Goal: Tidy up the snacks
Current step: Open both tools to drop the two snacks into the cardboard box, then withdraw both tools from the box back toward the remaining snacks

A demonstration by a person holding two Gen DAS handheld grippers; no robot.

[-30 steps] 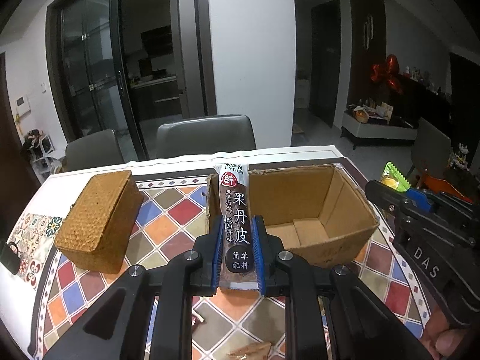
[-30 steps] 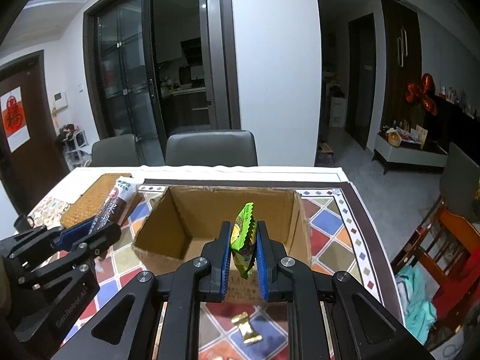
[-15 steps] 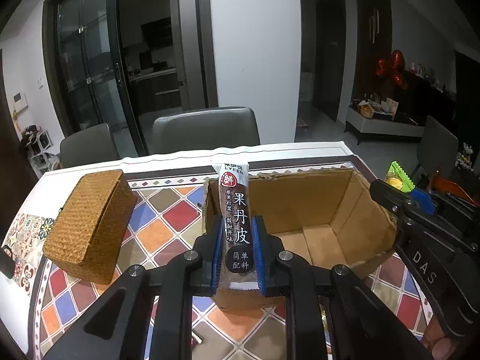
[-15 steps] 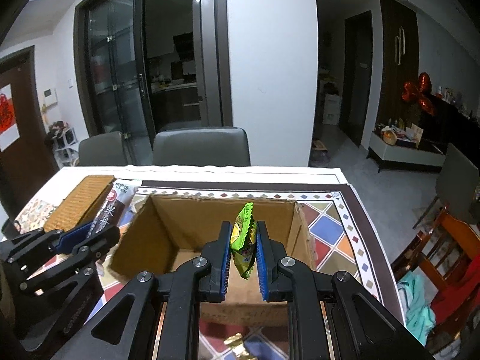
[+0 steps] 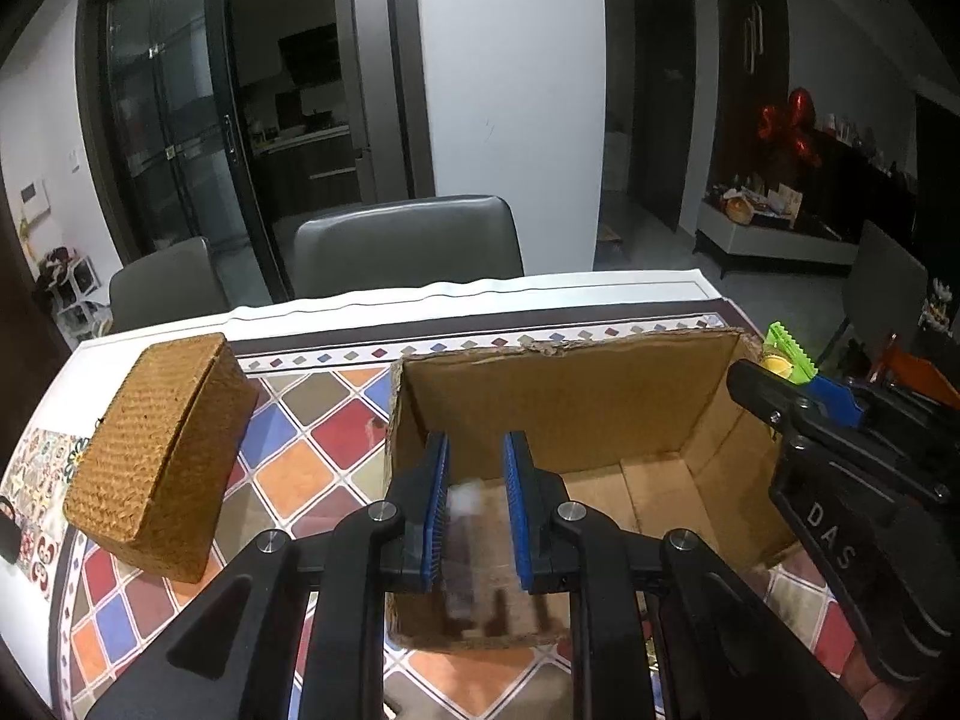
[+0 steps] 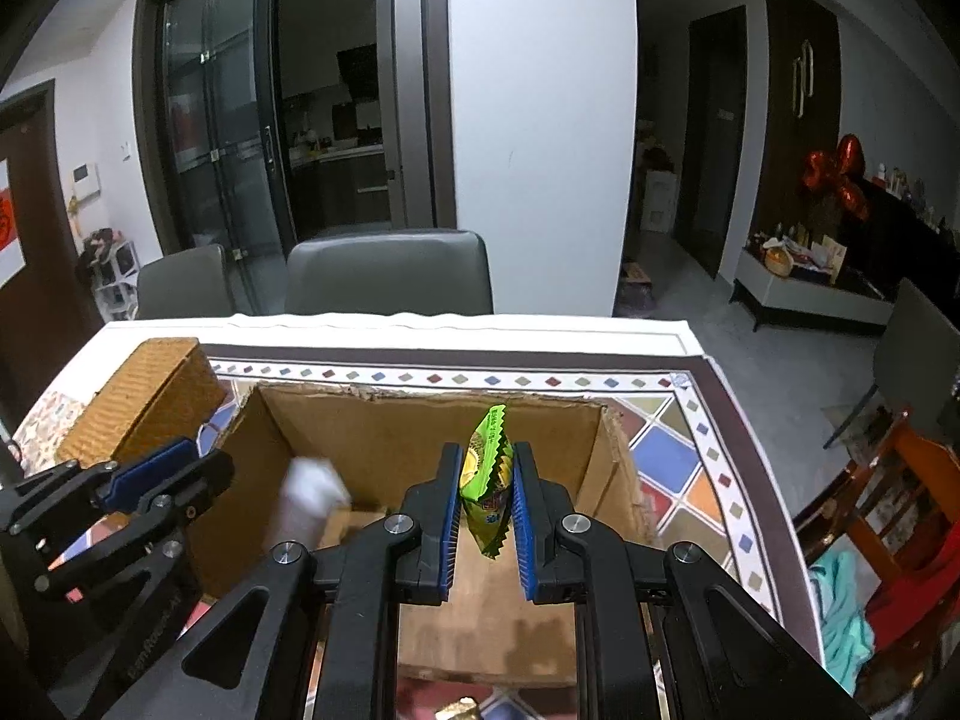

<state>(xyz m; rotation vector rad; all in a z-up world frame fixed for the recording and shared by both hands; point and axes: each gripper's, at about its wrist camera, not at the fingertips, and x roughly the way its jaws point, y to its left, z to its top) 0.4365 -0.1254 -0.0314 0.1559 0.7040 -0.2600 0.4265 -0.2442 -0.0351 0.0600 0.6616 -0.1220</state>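
An open cardboard box [image 5: 570, 402] stands on the patterned table. My left gripper [image 5: 477, 450] hangs over its near left corner. The long dark fruit-leather bar [image 5: 468, 540] is only a blur, sliding down out of the blue pads into the box. From the right wrist it shows as a white smear [image 6: 306, 498] just beyond the left gripper [image 6: 210, 468]. My right gripper [image 6: 486, 456] is shut on a green snack packet [image 6: 486, 480] above the box [image 6: 420, 438] interior. The same packet [image 5: 786, 348] peeks over the right gripper [image 5: 744, 378] in the left wrist view.
A woven wicker box [image 5: 162, 450] sits left of the cardboard box. A gold-wrapped candy [image 6: 459, 708] lies on the table in front of the box. Two grey chairs [image 5: 408, 240] stand behind the table. To the right, past the table edge, stands a red chair [image 6: 900, 510].
Both grippers moved forward and down over the cardboard box. The fruit-leather bar, held upright before, has slipped from the left pads and is falling. The green packet stays gripped.
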